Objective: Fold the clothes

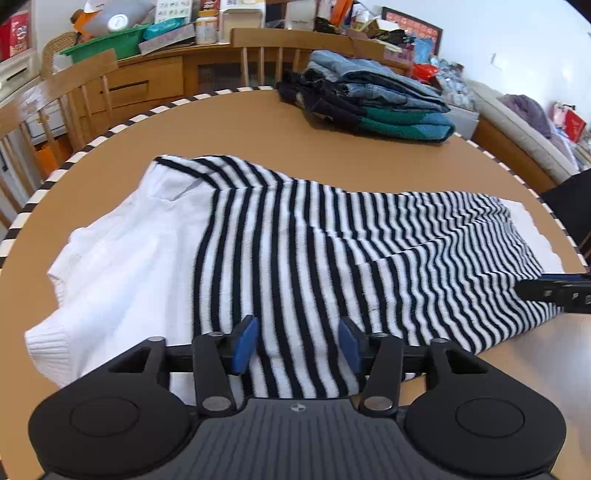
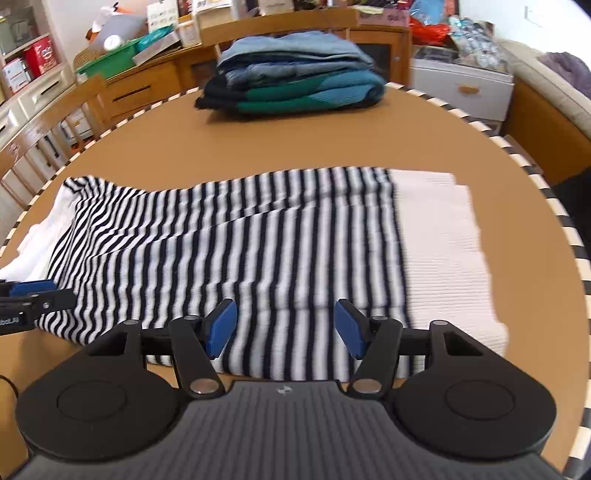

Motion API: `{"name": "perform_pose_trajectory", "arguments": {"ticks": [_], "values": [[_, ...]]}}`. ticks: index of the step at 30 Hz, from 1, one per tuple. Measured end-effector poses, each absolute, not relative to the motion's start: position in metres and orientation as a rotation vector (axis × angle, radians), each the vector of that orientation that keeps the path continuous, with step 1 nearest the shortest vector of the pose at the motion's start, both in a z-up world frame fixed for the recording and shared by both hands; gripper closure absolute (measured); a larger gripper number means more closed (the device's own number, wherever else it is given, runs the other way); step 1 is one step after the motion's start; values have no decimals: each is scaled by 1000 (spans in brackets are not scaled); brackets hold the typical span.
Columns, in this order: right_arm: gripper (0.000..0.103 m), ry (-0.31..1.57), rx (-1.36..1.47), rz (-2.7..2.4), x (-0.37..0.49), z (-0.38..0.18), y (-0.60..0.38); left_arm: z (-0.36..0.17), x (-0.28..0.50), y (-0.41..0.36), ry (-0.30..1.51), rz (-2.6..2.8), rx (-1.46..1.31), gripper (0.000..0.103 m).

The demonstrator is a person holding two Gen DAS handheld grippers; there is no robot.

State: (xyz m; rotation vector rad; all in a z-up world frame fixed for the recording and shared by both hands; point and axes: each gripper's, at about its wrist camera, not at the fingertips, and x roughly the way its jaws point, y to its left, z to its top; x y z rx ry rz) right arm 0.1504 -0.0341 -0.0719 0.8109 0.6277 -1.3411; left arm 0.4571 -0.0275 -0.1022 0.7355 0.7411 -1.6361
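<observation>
Left wrist view, nearest first: the left gripper (image 1: 298, 345) hangs over the near edge of the striped sweater (image 1: 314, 258) with its blue pads (image 1: 245, 345) apart, fabric lying under the gap and neither pad pressing it; a small round emblem sits on the grey body behind the jaws, too small to read. Right wrist view shows the right gripper (image 2: 285, 329) likewise spread above the near hem, nothing clamped between its pads (image 2: 221, 328); a tiny light logo marks its body, unreadable; at the left edge the other gripper's side carries white lettering ending in what looks like "bot.AI", partly cut off. The sweater lies flat across the round table (image 1: 258, 122), navy and white stripes through the middle, plain white at the shoulder end (image 1: 122, 258) and a plain white ribbed band (image 2: 443, 240) at the other end; one sleeve is folded across the body. A black and white striped trim (image 1: 122, 123) rims the table. Farther back a stack of folded clothes (image 2: 295, 83), denim above teal and dark knits, rests well apart from the sweater. Beyond stand wooden chairs (image 1: 258, 51) and a sideboard crowded with a green basin (image 1: 110, 42), boxes and a white jar (image 1: 206, 27); their labels are too blurred to read.
</observation>
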Motion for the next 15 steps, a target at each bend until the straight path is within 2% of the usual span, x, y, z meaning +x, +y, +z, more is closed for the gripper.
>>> {"name": "perform_pose_trajectory", "arguments": {"ticks": [15], "values": [[42, 685, 750, -1265, 121, -74, -29, -90, 433, -11, 774, -1501, 653, 45]]}}
